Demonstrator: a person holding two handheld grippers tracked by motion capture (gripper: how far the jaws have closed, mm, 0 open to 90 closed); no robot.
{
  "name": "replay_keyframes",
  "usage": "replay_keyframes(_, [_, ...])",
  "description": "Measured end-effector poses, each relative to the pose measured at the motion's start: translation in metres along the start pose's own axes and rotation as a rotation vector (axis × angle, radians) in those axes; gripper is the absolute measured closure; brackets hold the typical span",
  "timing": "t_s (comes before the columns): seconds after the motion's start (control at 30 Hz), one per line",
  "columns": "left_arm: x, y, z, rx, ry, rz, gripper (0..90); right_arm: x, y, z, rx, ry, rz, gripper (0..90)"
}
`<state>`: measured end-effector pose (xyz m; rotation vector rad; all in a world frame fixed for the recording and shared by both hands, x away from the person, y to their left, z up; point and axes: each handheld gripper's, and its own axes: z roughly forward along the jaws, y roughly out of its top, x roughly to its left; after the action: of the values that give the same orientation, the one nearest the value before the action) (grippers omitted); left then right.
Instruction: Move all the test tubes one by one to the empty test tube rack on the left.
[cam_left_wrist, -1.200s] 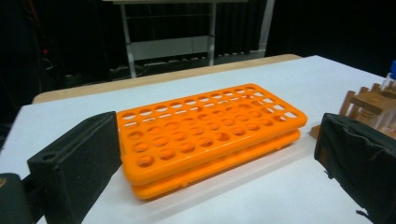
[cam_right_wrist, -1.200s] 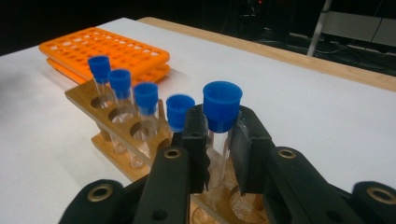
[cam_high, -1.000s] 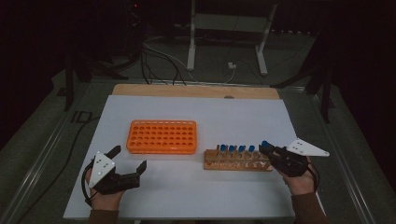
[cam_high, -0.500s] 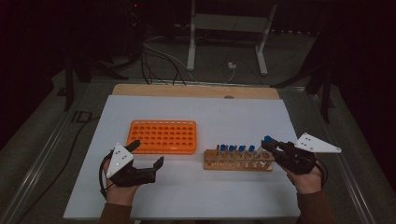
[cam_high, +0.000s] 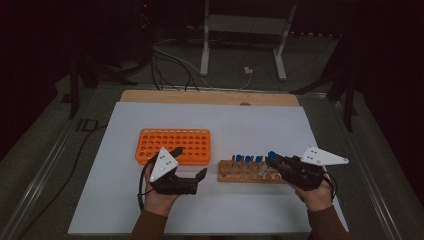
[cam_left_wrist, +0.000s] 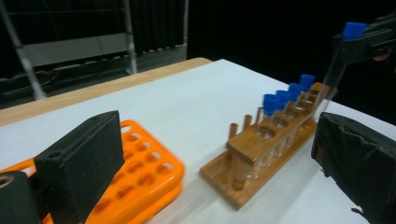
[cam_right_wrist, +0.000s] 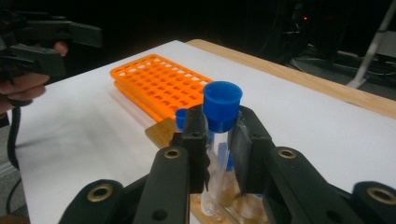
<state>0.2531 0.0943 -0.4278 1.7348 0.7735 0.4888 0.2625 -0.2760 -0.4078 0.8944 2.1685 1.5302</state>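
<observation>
A clear plastic test tube with a blue cap (cam_right_wrist: 221, 135) is clamped between the jaws of the right gripper (cam_high: 278, 163), gripped just below the cap and tilted, with its lower end above the near right end of a wooden test tube rack (cam_high: 248, 172). In the left gripper view the same tube (cam_left_wrist: 337, 70) is seen slanting down from the black jaws toward the rack (cam_left_wrist: 261, 149), where four more blue-capped tubes (cam_left_wrist: 285, 98) are stood in a row. The rack is placed on the white desk (cam_high: 250, 125) toward its near right corner, its long side parallel to the near edge.

The left gripper (cam_high: 189, 170) is held with its jaws spread wide and nothing between them, above the desk near the middle of the near edge, pointed toward the rack's left end. Just beyond it an orange plastic tube tray with many round holes (cam_high: 173, 146) is laid flat on the desk, left of centre, with every visible hole unfilled. The tray and the wooden rack are set close together but apart. A strip of bare wood (cam_high: 210, 97) is seen along the desk's far edge.
</observation>
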Motion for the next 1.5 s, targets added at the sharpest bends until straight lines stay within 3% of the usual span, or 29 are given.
replay_keyframes(0.33, [-0.022, 0.002, 0.029, 0.043, -0.081, 0.002, 5.7, 0.01, 0.002, 0.017, 0.008, 0.049, 0.002, 77.5])
replay_keyframes(0.5, [-0.029, 0.003, 0.038, 0.066, -0.101, 0.018, 7.6, 0.017, 0.003, 0.025, 0.019, 0.074, 0.001, 77.5])
replay_keyframes(0.63, [-0.038, 0.004, 0.047, 0.075, -0.088, 0.047, 9.2, 0.021, 0.004, 0.03, 0.019, 0.087, 0.0, 77.5])
replay_keyframes(0.87, [-0.054, 0.005, 0.059, 0.088, -0.096, 0.094, 23.6, 0.031, 0.006, 0.041, 0.026, 0.107, -0.003, 77.5])
replay_keyframes(1.07, [-0.064, 0.003, 0.064, 0.094, -0.154, 0.133, 49.5, 0.036, 0.006, 0.046, 0.03, 0.12, -0.007, 77.4])
replay_keyframes(1.2, [-0.065, 0.003, 0.065, 0.097, -0.166, 0.141, 61.5, 0.037, 0.006, 0.047, 0.031, 0.123, -0.01, 77.4])
replay_keyframes(1.33, [-0.064, 0.004, 0.065, 0.1, -0.182, 0.14, 68.2, 0.038, 0.006, 0.047, 0.031, 0.128, -0.01, 77.4])
replay_keyframes(1.5, [-0.065, 0.004, 0.068, 0.112, -0.189, 0.141, 69.7, 0.037, 0.006, 0.048, 0.028, 0.133, -0.007, 77.5])
